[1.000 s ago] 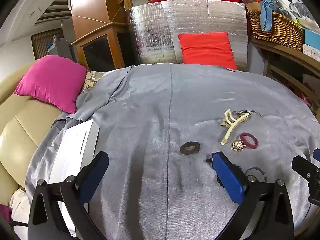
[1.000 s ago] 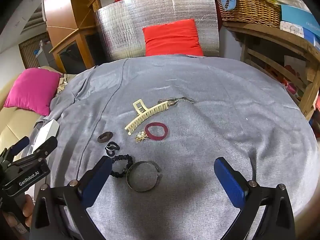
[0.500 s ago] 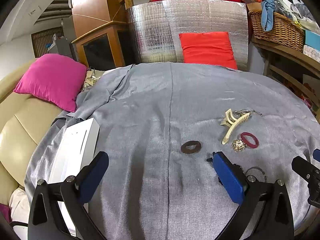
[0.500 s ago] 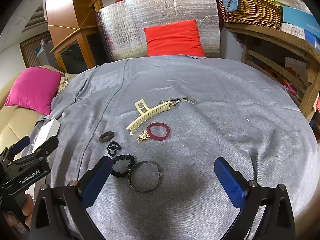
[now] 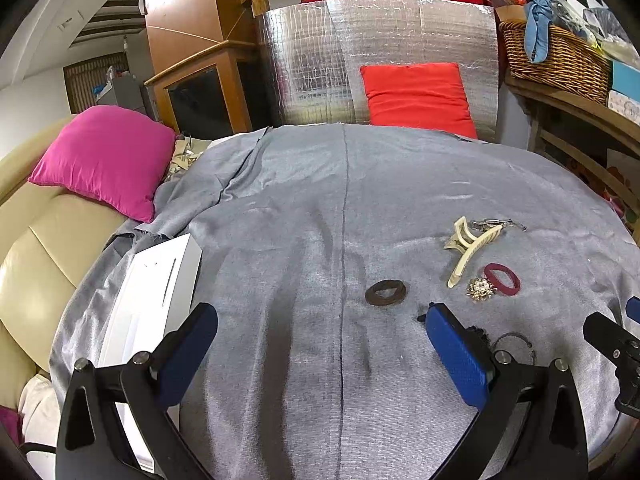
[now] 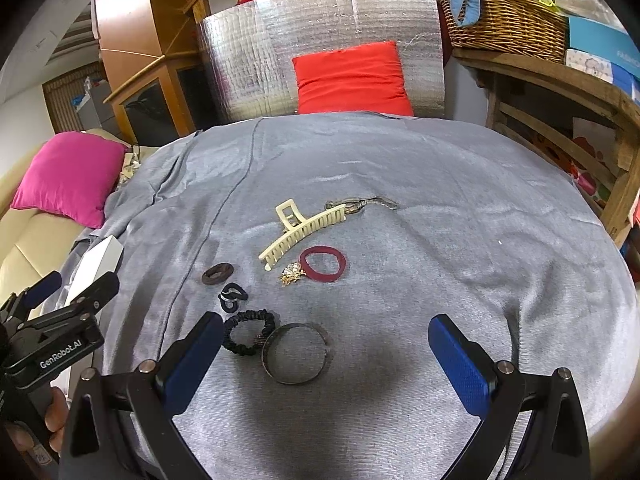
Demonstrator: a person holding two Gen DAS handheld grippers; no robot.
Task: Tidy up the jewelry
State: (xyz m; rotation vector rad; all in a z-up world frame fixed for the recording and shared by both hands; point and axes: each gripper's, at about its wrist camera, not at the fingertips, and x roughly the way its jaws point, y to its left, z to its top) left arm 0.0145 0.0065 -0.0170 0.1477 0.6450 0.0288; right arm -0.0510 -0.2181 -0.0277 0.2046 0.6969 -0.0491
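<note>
Grey cloth (image 6: 440,208), scattered jewelry, cream hair claw (image 6: 302,229)

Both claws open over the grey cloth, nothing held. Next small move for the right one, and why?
Probably lower the right claw onto the thin metal bangle: it lies nearest, between the open fingers. The black scrunchie touches its left edge, so close carefully.

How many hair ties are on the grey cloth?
4: maroon tie beside the brooch, brown tie left of it, small dark tie below that, black scrunchie touching the bangle.
</note>
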